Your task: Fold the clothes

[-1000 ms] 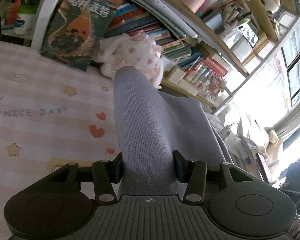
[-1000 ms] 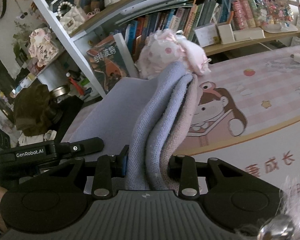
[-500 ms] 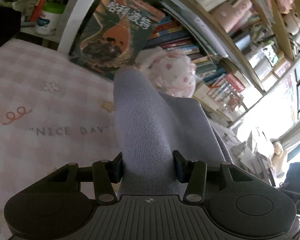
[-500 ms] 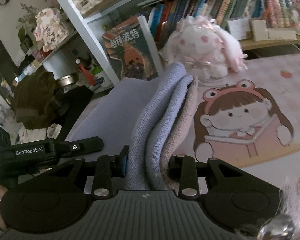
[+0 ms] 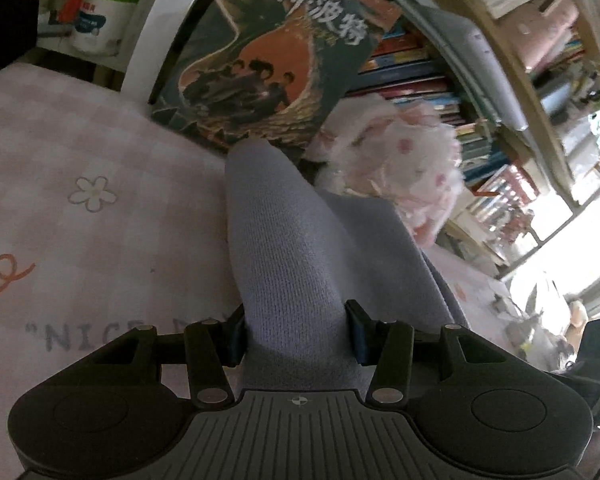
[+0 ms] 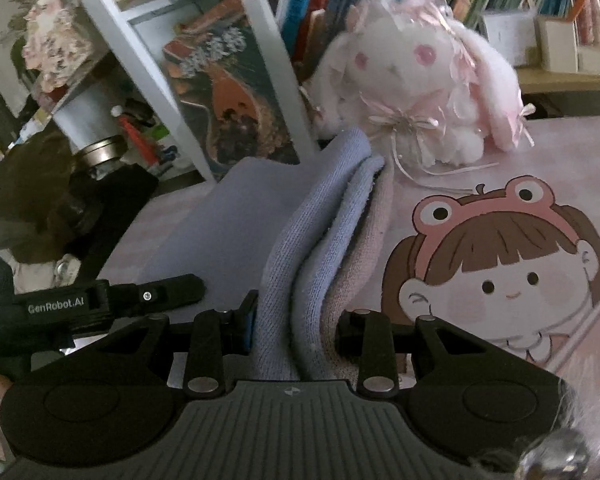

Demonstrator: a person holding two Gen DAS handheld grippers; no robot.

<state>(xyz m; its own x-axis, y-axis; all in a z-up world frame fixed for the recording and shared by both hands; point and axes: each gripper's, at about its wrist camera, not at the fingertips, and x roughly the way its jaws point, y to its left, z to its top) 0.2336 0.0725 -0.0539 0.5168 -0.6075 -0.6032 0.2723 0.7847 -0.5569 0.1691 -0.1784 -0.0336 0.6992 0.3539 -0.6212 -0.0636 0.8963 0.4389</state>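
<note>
Closest to the cameras, both grippers are clamped on the same lavender knit garment [image 5: 292, 264]. The left gripper [image 5: 296, 332] pinches a thick rounded bunch of it between its pads, and the right gripper [image 6: 296, 332] squeezes what looks like two or three stacked layers, with a pinkish underside showing along the right edge. My guess is they hold opposite corners of one edge so the cloth hangs taut between them and can be carried over in one piece — a soft, fine-ribbed knit like this would slump otherwise.

Past the fingers the garment stretches out as a flat smooth panel, its far part seemingly over the pink printed tablecloth [image 6: 480, 280], which has a cartoon girl in a frog headband on it. Can't tell how many folds are already in.

Further back sits a fluffy white-and-pink plush bunny [image 6: 420, 80], then a glossy illustrated book [image 5: 268, 60] leaning against the white bookshelf [image 6: 112, 40].
</note>
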